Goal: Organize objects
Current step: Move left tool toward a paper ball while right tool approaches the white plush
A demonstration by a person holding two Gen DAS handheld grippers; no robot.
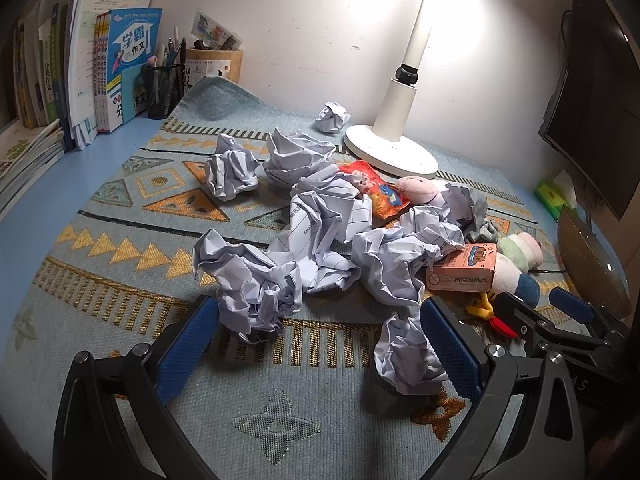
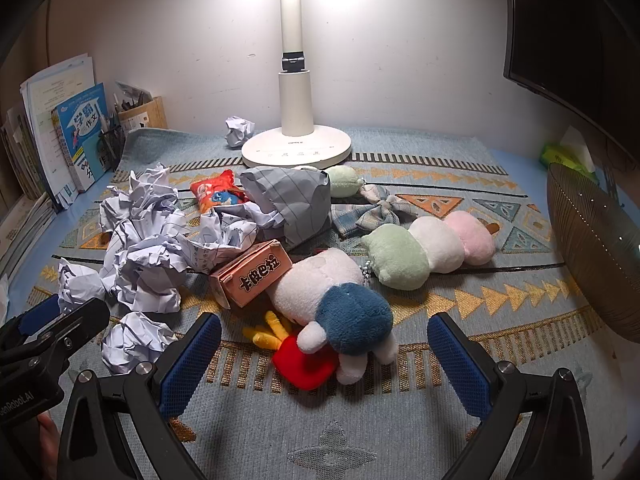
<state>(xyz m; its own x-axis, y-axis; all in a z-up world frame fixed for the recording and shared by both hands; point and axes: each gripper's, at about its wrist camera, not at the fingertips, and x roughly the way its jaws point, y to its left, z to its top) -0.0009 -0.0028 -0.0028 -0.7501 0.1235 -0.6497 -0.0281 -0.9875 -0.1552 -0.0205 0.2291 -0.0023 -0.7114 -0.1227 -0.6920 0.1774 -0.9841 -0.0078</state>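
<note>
Both tongs [image 1: 320, 344] [image 2: 324, 354] gape empty — crumpled paper [image 1: 256, 280], plush toy [image 2: 340, 304] crowd ahead.

Both your wrist cams sit low and close over the patterned mat [image 1: 120, 208], angled down toward the wall. Your left one faces the crumpled paper pile [image 1: 320, 240], your right one the plush toy [image 2: 336, 312]. The 2 views share the white lamp [image 2: 296, 144] and pink box [image 1: 460, 268].

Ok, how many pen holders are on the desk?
2: a black mesh cup beside the books, and a wooden box just right of it. No others show.
</note>
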